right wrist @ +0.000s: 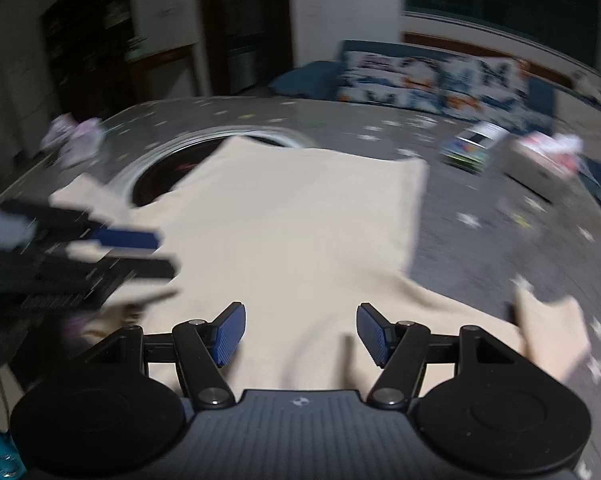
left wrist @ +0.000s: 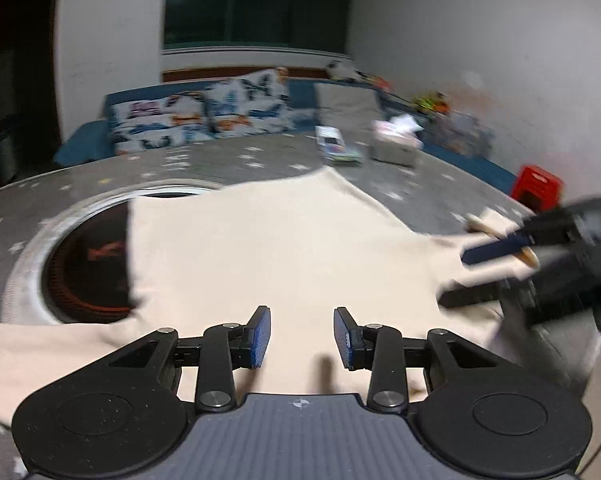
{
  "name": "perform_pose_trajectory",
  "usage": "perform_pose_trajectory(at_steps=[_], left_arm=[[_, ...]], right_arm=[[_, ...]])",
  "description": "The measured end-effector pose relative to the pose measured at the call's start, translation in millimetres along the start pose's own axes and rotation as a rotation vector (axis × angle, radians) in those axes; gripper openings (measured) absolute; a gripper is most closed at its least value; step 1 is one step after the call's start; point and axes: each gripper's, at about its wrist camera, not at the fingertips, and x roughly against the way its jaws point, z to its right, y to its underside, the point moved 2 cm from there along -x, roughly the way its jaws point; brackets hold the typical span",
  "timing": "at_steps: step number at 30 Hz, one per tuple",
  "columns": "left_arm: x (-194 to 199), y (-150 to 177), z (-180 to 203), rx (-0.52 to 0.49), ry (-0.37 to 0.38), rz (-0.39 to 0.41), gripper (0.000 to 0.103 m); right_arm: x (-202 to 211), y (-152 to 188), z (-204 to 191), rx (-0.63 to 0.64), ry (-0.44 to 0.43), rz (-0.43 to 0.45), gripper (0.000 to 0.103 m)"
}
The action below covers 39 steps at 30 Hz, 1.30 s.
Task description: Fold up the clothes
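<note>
A grey star-patterned cover [left wrist: 260, 160] spreads ahead of both grippers and under everything else. On it, directly ahead of and beneath the left gripper [left wrist: 302, 338], lies the cream garment [left wrist: 268, 248], spread flat, its near edge passing under the fingers. Seen from the right wrist, the same cream garment [right wrist: 292, 216] runs forward from beneath the right gripper [right wrist: 300, 334], with a sleeve end lying to that gripper's right. A round dark opening with a pale rim [left wrist: 88, 264] sits ahead and to the left of the left gripper, partly covered by the cloth's left edge. Far ahead, patterned pillows [left wrist: 204, 114] lean against a blue backrest. Ahead and to the right of the left gripper stand a tissue box [left wrist: 394, 146] and a small colourful box [left wrist: 336, 146], side by side. Both grippers have their jaws spread apart over the cloth, with nothing between the blue pads [left wrist: 260, 336].
</note>
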Motion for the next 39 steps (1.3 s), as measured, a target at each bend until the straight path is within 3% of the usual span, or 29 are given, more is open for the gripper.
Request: perform_pose_trajectory(at_steps=[5,13,20,32,39], left_arm=[[-4.2,13.9,8.8,-0.025,0.017,-0.042,0.038],[-3.4,18.0,8.9,-0.036,0.012,-0.048,0.040],[-3.4,18.7,9.0,-0.038,0.011,-0.051,0.042],[-4.6,17.4,7.8,-0.042,0.007,-0.055,0.046],[-4.5,17.5,7.8,-0.045,-0.001,-0.058,0.050]], right_arm=[[4.9,11.0,47.7,-0.146,0.073,0.018,0.063],[4.6,30.1,93.2,-0.270,0.136,0.029,0.063],[18.6,42.6,112.1,-0.265,0.337,0.045,0.062],[29.7,42.9,137.9,-0.330,0.466,0.077,0.062],[6.3,36.9,153.1,-0.313,0.429,0.044,0.062]])
